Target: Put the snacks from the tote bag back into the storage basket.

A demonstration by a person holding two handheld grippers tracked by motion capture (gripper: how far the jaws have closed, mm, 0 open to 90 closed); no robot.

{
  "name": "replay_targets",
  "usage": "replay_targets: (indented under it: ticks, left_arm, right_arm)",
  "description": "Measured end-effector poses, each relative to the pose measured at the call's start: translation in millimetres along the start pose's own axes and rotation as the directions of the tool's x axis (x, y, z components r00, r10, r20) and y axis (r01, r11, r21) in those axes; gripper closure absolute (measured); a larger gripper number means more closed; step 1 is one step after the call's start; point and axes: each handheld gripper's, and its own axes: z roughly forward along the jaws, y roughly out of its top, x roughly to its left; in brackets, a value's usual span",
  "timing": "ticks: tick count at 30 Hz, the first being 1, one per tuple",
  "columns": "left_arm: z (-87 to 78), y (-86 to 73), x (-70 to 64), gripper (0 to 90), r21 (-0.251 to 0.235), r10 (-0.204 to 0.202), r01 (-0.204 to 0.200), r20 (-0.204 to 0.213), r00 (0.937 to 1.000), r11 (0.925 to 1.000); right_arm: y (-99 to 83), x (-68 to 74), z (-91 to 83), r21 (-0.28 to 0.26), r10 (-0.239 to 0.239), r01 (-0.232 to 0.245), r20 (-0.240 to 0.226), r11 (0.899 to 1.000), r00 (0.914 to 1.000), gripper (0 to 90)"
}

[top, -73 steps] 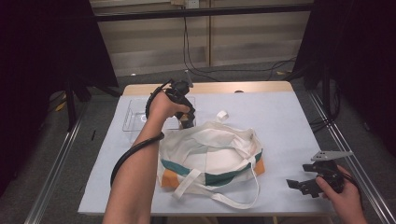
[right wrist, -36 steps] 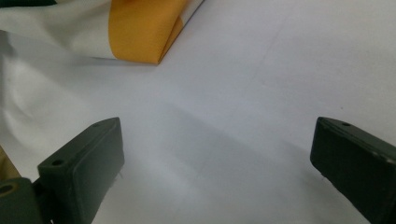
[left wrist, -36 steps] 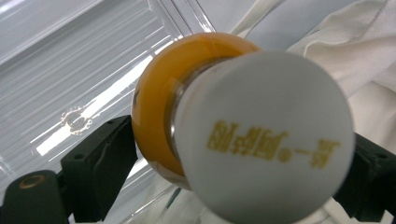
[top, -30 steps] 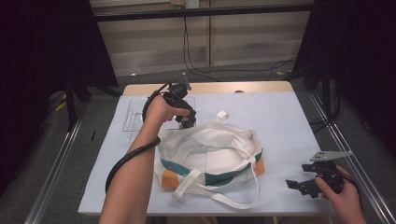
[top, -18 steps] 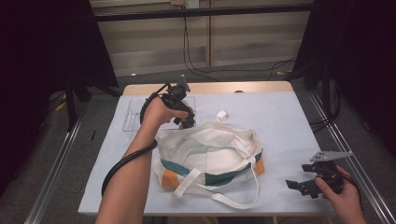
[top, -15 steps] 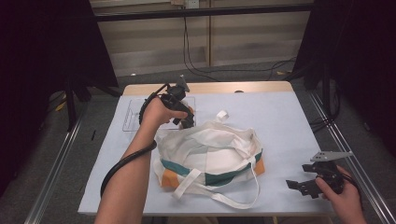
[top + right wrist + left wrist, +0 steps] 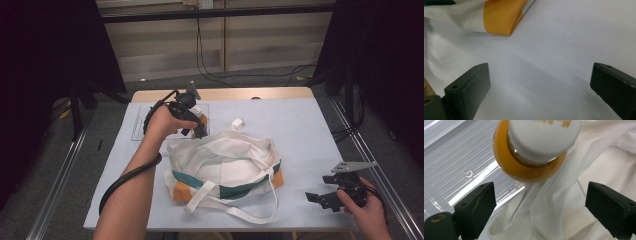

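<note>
- A table (image 7: 310,125) with a pale cover carries a white cloth bag (image 7: 225,162) with green and orange panels, lying slumped near the front edge, mouth toward the far left corner.
- A clear tray (image 7: 141,125) sits at the far left corner, touching the bag's cloth.
- The left gripper (image 7: 544,205), jaws apart, hovers over an orange bottle with a white cap (image 7: 536,147) on the tray: not yet gripped or bagged.
- The right gripper (image 7: 327,192) idles at the front right corner, jaws apart.
</note>
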Motion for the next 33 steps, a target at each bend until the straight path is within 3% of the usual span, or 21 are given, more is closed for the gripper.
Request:
replay_targets:
  ticks: [10, 33]
  left_arm:
    - [-5.6, -8.2, -2.3, 9.9, 0.000, 0.027, -0.027, 0.003, 0.9996, 0.9996]
    - [-13.3, -34.1, 4.0, 10.3, -0.013, 0.017, -0.017, 0.012, 0.9998, 0.9998]
  right_arm:
    - [3.5, 0.9, 3.4, 0.006, -0.004, 0.004, -0.012, 1.000, 0.9999, 2.8]
    - [10.8, 2.8, 11.0, 0.007, -0.026, 0.026, -0.020, 1.000, 0.9995, 2.8]
